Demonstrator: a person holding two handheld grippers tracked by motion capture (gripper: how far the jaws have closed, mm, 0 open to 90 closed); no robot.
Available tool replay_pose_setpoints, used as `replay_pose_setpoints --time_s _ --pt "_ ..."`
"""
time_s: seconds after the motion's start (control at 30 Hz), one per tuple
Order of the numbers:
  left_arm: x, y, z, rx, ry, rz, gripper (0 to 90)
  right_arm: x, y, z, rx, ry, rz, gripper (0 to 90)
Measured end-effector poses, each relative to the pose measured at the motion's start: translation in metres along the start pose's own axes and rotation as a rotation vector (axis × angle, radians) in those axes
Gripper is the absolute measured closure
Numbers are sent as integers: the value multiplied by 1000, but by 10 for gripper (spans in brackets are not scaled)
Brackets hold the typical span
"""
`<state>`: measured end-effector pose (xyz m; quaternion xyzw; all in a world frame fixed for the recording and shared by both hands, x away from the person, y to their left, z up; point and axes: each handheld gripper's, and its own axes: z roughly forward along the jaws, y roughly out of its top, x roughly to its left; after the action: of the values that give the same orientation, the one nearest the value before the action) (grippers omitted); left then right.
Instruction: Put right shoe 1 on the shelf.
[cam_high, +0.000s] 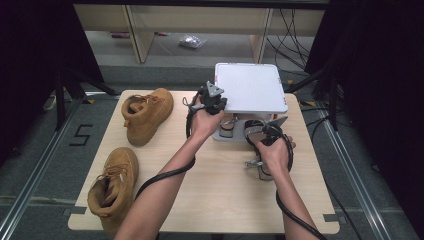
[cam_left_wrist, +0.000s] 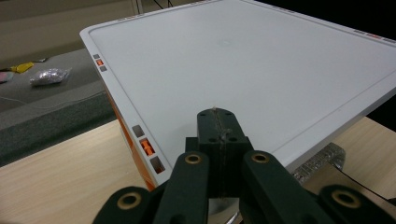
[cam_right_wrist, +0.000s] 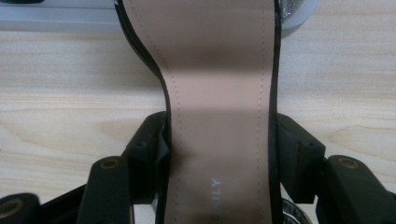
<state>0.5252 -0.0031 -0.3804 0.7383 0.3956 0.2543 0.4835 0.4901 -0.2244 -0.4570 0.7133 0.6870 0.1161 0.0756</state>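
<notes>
Between right hand-held gripper (cam_right_wrist: 219, 154) jaws: sandal (cam_right_wrist: 219, 88) insole, apparently clamped.

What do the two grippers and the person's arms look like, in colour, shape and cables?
Both grippers, left gripper and right gripper, are black, each with a grey three-cornered plate on top. A thick black cable trails from each along the forearm. The jaw links carry brass-coloured rivets. The forearms are bare, with no sleeves in view.

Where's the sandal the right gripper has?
High view: right of table centre, just in front of the white box lid; the sandal sits between the right gripper jaws.
</notes>
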Motion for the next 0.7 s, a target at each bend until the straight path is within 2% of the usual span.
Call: replay_pose_setpoints --time_s 0.03,0.07,0.1,0.17,0.2,0.23,0.27,0.33,0.37,0.43,0.5,0.53,0.57,0.6,0.63,0.7 --pt "0 0 0 0 0 0 900 0 -1 -1 0 -2 -9 419" --pt "0 0 0 1 0 1 899 0 -1 -1 -14 -2 4 409" --pt "0 0 0 0 0 1 899 -1 -2 -4 -18 24 -20 404" --pt "0 0 0 0 -1 1 899 -5 -4 -11 -37 27 -61 386" --pt "0 0 0 1 0 1 899 -5 -5 -17 -53 48 -45 380" --pt "0 0 0 0 -1 0 899 -7 -6 -22 -62 59 -54 378" --pt "0 0 0 1 -1 0 899 -2 -7 -29 -73 81 19 378" --pt "0 0 0 2 -1 -2 899 -10 -11 -40 -101 101 -58 401" --pt "0 0 0 2 -1 -1 900 -10 -13 -44 -105 103 -46 432" --pt "0 0 0 3 0 2 900 -19 -17 -55 -126 114 -93 542" --pt "0 1 0 4 0 2 900 -27 -24 -66 -135 140 -99 670" --pt "0 1 0 5 -1 1 900 -31 -28 -70 -131 143 -117 726" --pt "0 1 0 5 -2 -1 900 -34 -32 -72 -124 147 -120 758" --pt "1 1 0 5 -2 -1 900 -34 -38 -76 -101 147 -90 801" --pt "1 1 0 6 -2 0 900 -42 -47 -76 -92 158 -145 846" --pt "1 1 0 7 -1 0 900 -45 -51 -76 -89 160 -154 858"
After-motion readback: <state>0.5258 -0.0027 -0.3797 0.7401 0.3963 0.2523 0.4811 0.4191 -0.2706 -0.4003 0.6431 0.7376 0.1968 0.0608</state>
